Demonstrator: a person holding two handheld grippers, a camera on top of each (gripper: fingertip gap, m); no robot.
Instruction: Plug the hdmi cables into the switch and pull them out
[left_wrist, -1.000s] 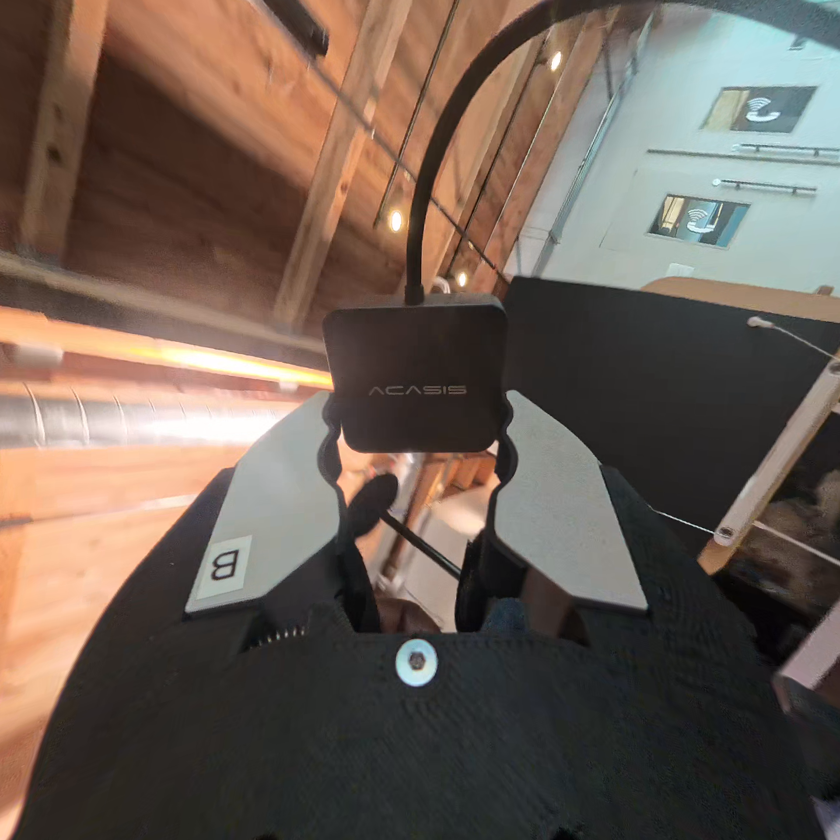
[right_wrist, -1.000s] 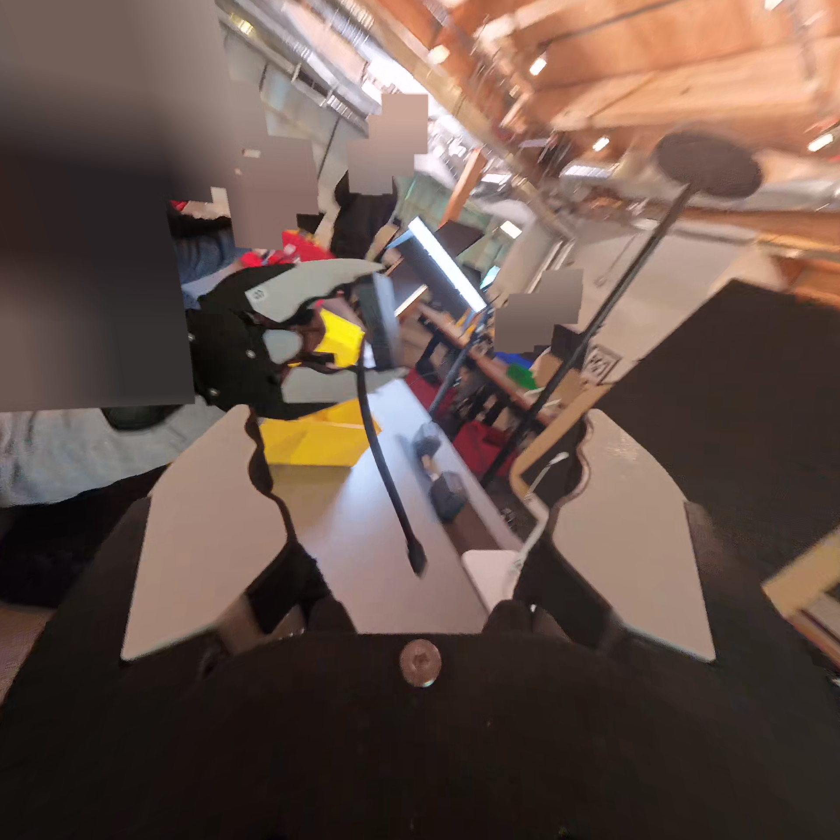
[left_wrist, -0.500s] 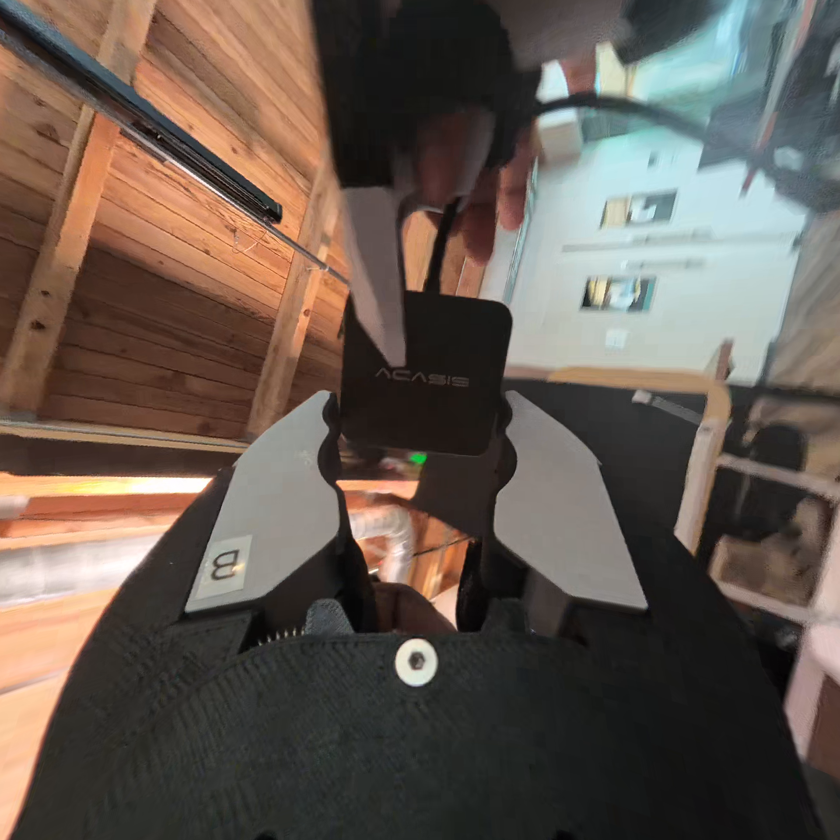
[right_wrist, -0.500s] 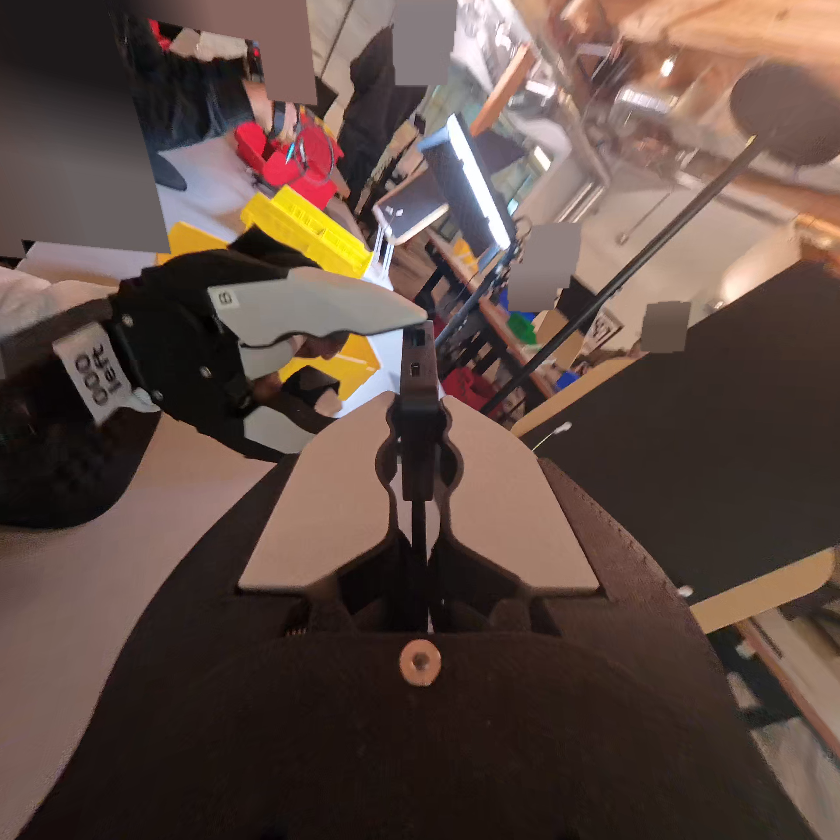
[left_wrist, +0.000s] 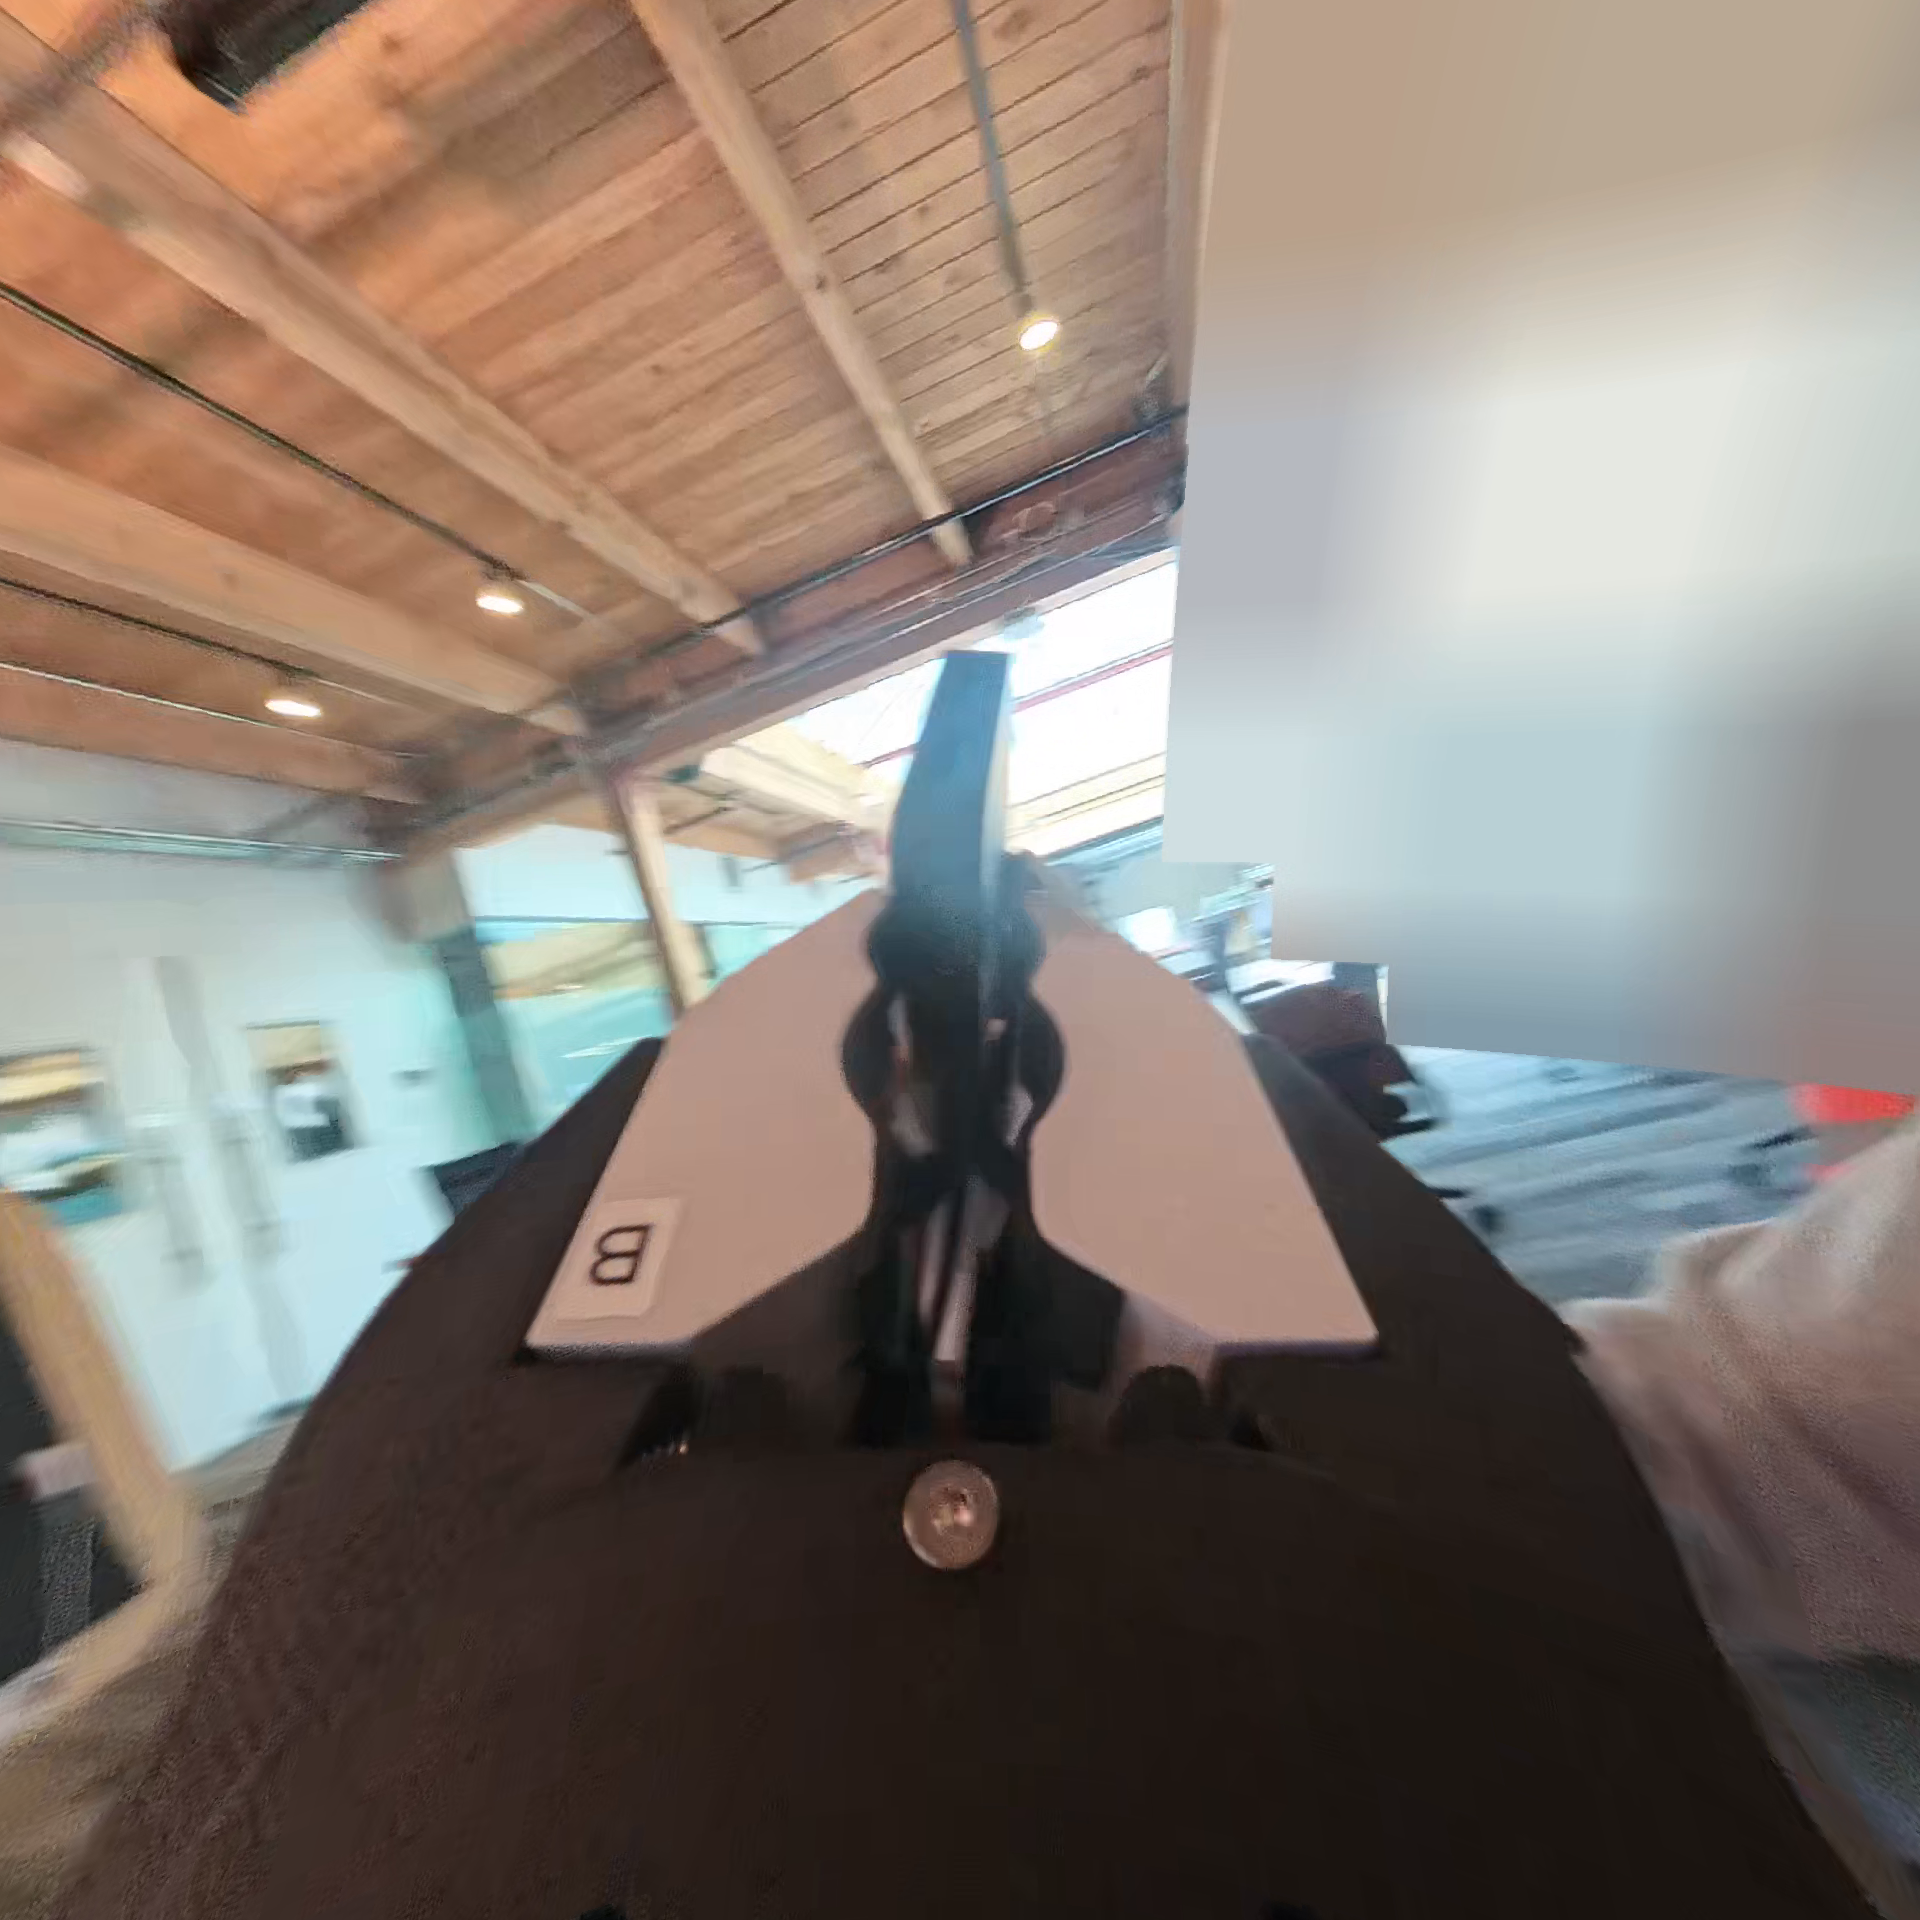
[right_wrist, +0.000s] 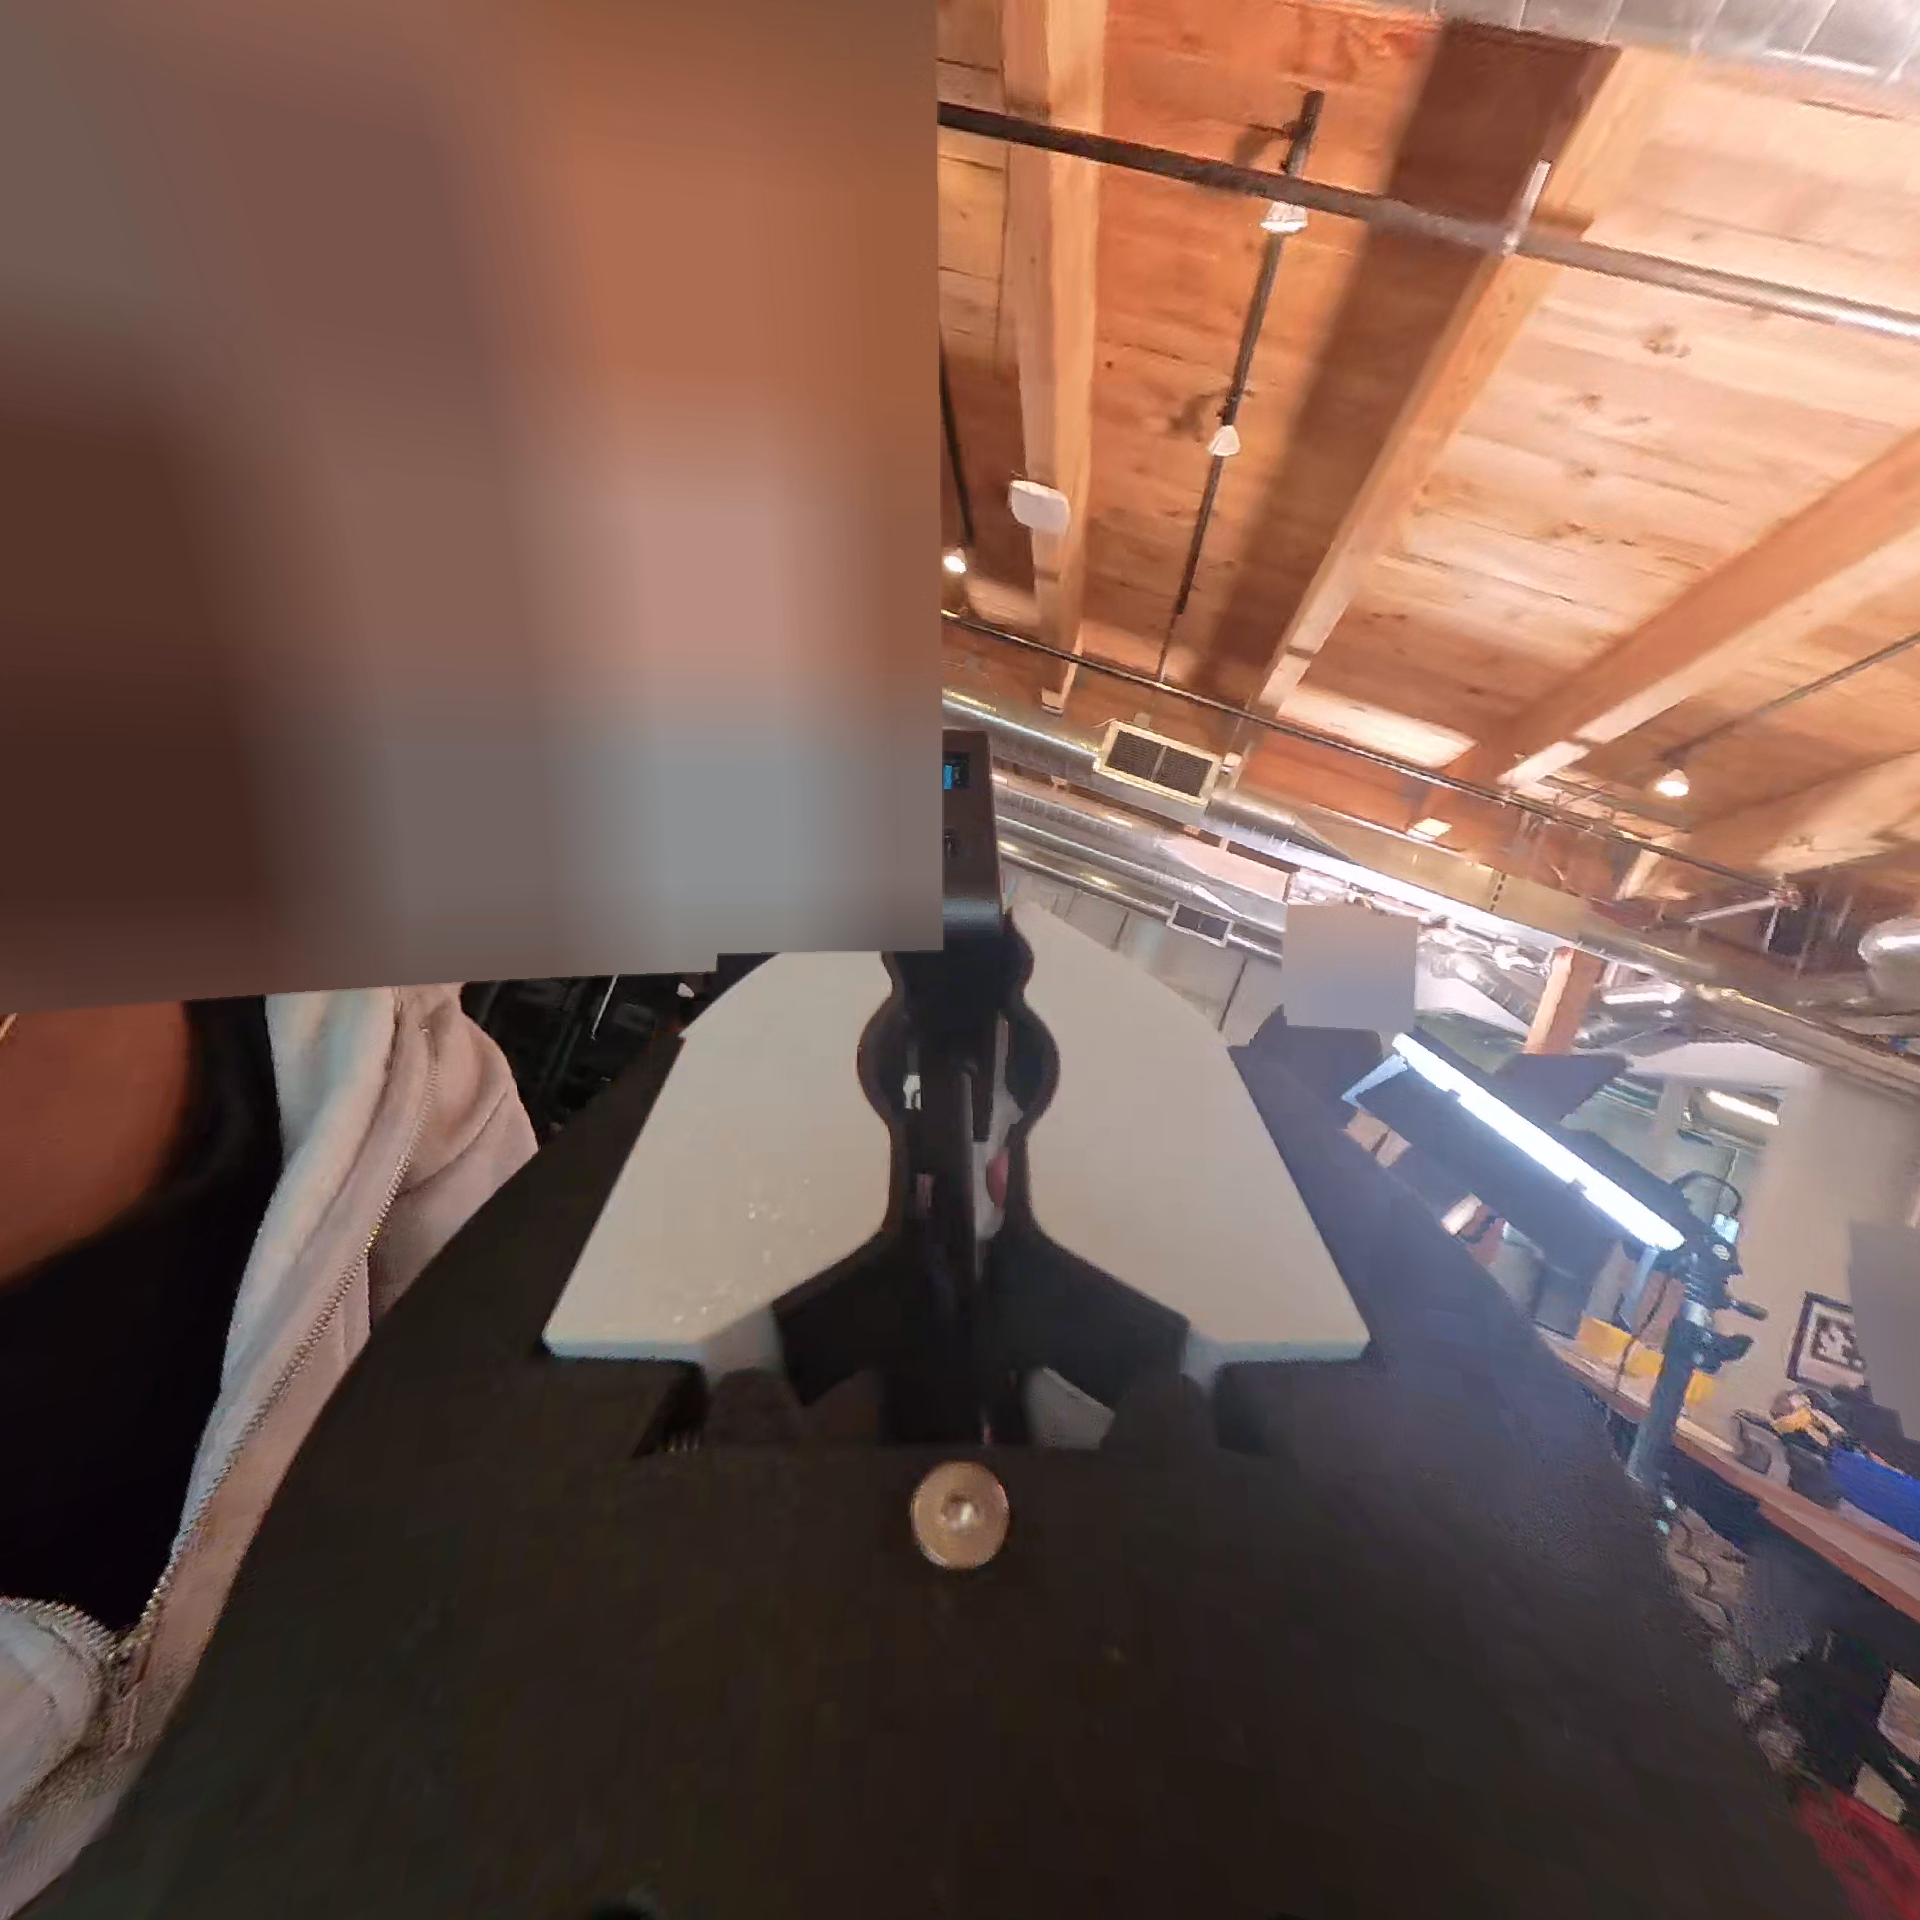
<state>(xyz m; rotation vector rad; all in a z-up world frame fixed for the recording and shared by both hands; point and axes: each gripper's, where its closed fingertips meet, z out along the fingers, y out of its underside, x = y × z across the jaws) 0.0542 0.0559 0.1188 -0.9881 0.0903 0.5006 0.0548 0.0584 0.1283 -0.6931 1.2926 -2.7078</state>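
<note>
My right gripper (right_wrist: 956, 940) points up at the ceiling and is shut on the thin edge of the black switch (right_wrist: 971, 831). A small blue port shows on the switch's side. Its black cable (right_wrist: 961, 1195) runs down between the fingers. My left gripper (left_wrist: 951, 925) also points upward. It is shut on a thin flat black piece (left_wrist: 951, 769) that I see edge-on and blurred. I cannot tell whether this piece is the switch or a plug. Neither view shows the other gripper.
A wooden beam ceiling (left_wrist: 623, 312) fills the upper part of both views. A light sleeve (left_wrist: 1766, 1403) is at the right of the left wrist view. A person's light zip jacket (right_wrist: 343, 1195) is close on the left of the right wrist view. Work tables with a lit lamp bar (right_wrist: 1538, 1153) lie far right.
My left gripper's jaws went from wide on the switch's broad sides to nearly shut on a thin black piece. Both views swung up toward the ceiling. The right gripper closed on the switch earlier and stays shut.
</note>
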